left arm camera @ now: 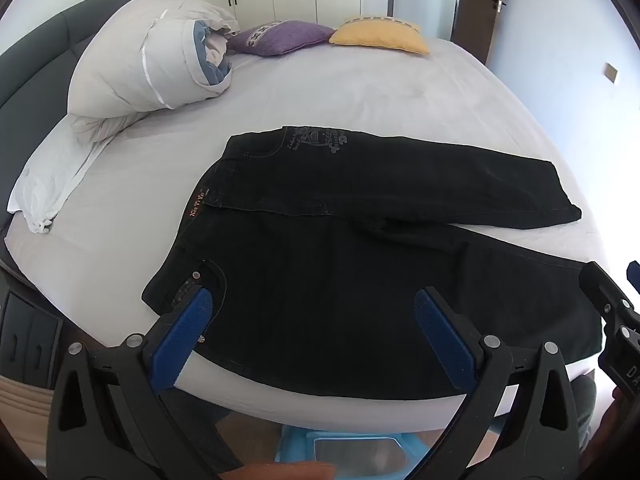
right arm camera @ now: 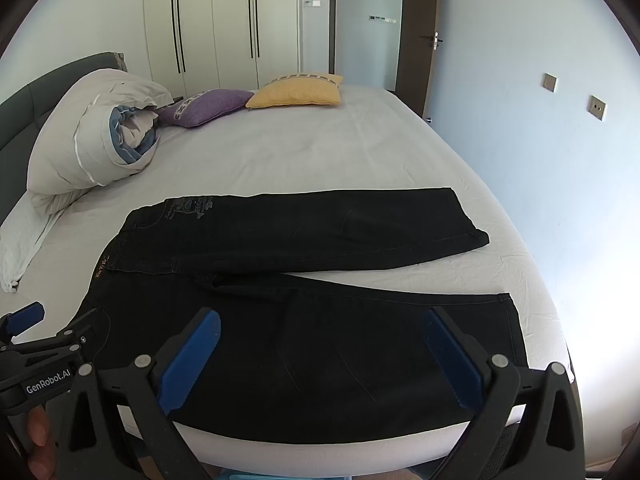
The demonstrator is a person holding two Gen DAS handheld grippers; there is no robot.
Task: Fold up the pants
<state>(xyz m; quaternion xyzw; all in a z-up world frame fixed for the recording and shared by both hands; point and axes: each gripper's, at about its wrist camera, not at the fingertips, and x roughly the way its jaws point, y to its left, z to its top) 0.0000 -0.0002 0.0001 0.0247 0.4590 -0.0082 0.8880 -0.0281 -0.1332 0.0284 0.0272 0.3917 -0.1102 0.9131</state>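
On the pale-sheeted bed (right arm camera: 320, 152) before white wardrobes (right arm camera: 216, 20), black pants (right arm camera: 304, 344) lie spread; left gripper (left arm camera: 312, 312) and right gripper (right arm camera: 320, 332) gape empty, cushion patterns blurred

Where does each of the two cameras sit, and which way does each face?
Left wrist: rides the left gripper, tilted down over the waistband end of the black pants; own open fingers, a fingertip below, the right gripper at right.
Right wrist: rides the right gripper, tilted down over the leg end of the pants; own open fingers, the left gripper at left.
Shared: pants, bed, rolled duvet, purple cushion, yellow cushion, wardrobe.
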